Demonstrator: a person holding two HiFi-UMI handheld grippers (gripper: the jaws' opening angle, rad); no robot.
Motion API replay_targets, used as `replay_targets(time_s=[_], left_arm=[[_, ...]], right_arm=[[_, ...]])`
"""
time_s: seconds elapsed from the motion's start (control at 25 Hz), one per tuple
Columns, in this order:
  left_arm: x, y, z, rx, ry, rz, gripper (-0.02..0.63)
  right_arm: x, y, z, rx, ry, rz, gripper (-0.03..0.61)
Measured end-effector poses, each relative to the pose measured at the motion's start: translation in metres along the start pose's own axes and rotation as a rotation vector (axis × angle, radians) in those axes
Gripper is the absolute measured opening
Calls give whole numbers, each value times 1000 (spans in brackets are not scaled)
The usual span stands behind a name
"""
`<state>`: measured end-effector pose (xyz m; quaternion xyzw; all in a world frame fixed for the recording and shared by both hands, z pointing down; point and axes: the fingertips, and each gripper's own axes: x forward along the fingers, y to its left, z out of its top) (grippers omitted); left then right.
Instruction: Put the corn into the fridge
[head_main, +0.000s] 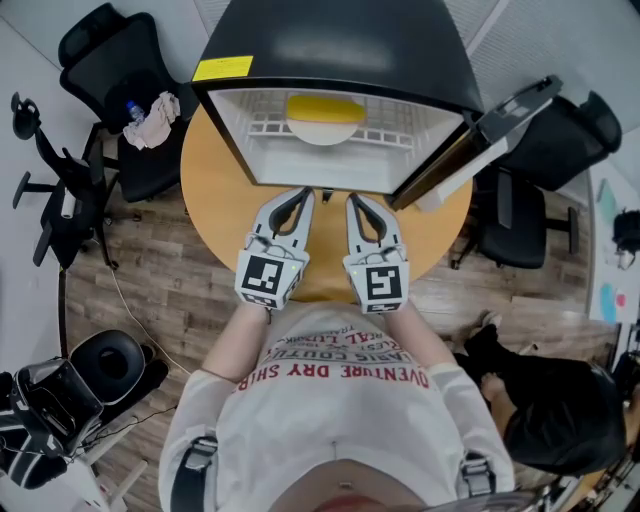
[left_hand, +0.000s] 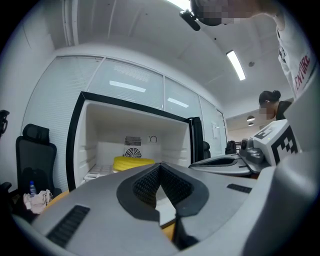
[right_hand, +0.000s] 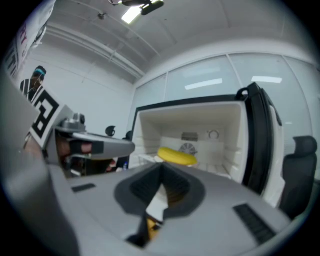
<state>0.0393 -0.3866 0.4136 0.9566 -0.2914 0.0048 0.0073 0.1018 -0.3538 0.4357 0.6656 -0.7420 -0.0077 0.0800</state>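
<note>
The yellow corn (head_main: 325, 108) lies on a white plate on the wire shelf inside the open mini fridge (head_main: 340, 40), whose door (head_main: 480, 140) hangs open to the right. In the left gripper view the corn (left_hand: 132, 163) shows deep inside the fridge, and in the right gripper view the corn (right_hand: 176, 156) shows there too. My left gripper (head_main: 305, 195) and right gripper (head_main: 355, 200) rest side by side on the round wooden table (head_main: 215, 200), just in front of the fridge opening. Both point at it, both are shut, and neither holds anything.
A black office chair (head_main: 130, 100) with a bottle and a crumpled cloth stands at the left. Another black chair (head_main: 530, 200) stands right of the fridge door. A person in dark clothes (head_main: 560, 410) sits at the lower right. Black gear lies on the floor at lower left.
</note>
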Motion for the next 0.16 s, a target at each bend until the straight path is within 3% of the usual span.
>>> replay_targets(time_s=[0.16], left_arm=[[1,-1,1,10,-2,-4,26]], right_arm=[[2,1,1,-5,-2,3,28]])
